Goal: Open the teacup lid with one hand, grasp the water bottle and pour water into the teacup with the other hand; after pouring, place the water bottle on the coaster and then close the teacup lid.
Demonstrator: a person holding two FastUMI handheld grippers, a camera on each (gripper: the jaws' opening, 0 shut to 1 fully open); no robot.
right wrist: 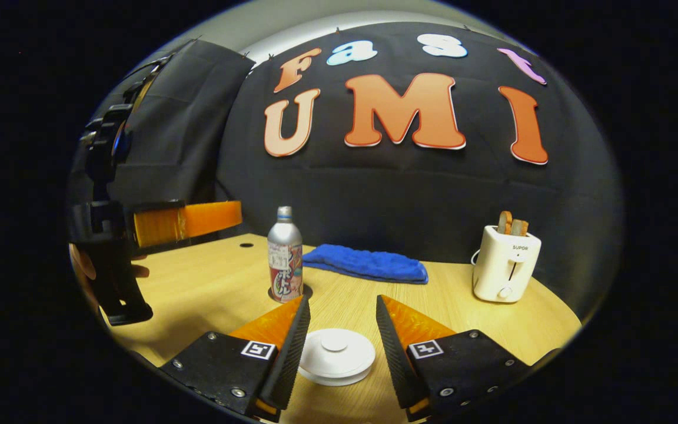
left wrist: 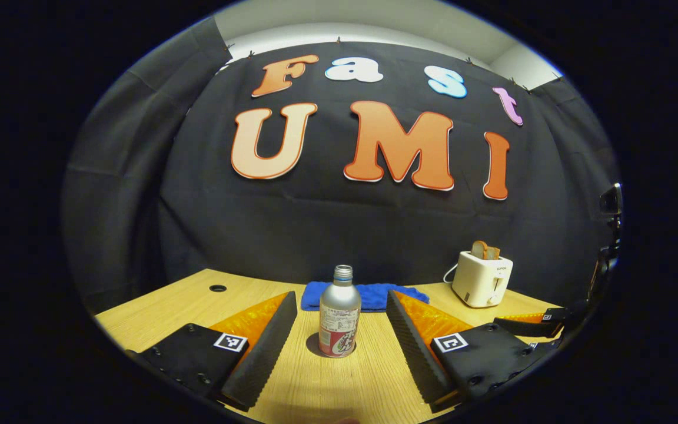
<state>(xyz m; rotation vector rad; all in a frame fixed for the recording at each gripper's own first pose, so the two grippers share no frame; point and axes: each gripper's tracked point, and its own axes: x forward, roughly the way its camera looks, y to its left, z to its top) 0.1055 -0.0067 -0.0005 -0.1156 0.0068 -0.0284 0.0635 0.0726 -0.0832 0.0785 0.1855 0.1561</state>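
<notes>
toaster (right wrist: 505, 265): brand word "SUPOR" on front face, near bench's far right edge | water bottle (right wrist: 285, 259): printed label, characters too small to read | fingers' square markers (right wrist: 258, 349): coded patterns, no text

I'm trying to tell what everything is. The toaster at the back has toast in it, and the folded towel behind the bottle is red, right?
Not quite. The towel is blue, not red; the right gripper view shows it lying flat on the wooden table behind the water bottle. The rest is right: the white toaster at the back does hold toast.
</notes>
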